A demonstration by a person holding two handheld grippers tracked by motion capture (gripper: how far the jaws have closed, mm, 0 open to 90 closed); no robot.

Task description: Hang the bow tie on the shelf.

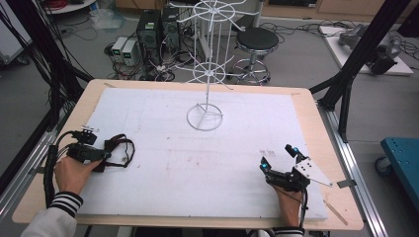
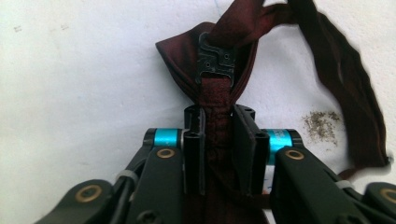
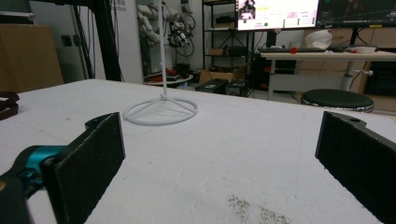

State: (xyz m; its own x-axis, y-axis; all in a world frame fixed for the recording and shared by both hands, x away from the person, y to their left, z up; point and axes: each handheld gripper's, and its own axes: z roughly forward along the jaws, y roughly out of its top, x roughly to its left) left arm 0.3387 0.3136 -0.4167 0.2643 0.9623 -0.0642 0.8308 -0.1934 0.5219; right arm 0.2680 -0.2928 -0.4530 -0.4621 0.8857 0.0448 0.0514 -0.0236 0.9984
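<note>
Maroon fabric fills the narrow gap between the left gripper's [image 2: 218, 149] fingers [image 2: 194, 154]: in the left gripper view the two black pads are clamped on the middle band of a dark red bow tie [image 2: 219, 93], one pad pressed to each side of it. Just past the fingertips the band meets a small black metal clasp [image 2: 212, 58], and the pleated cloth fans out to either side of that clasp. From there a strap of the same dark red cloth loops away to the upper right and curls back down along the right edge of the view. A patch of dark specks [image 2: 322, 123] lies on the white sheet just beside the right-hand finger.

From the high view the left gripper [image 1: 101, 157] lies low at the left edge of the bench [image 1: 306, 96], with the bow tie [image 1: 121, 148] on the white foam sheet [image 1: 197, 163] at its tip, the strap loop spread toward the middle of the sheet.

Across the sheet, well apart, the right gripper [image 1: 279, 157] rests near the right front corner with its fingers [image 3: 88, 158] spread wide, nothing between them. Beyond it a white wire rack [image 1: 207, 74] stands at the far middle of the sheet on its ring base.
</note>
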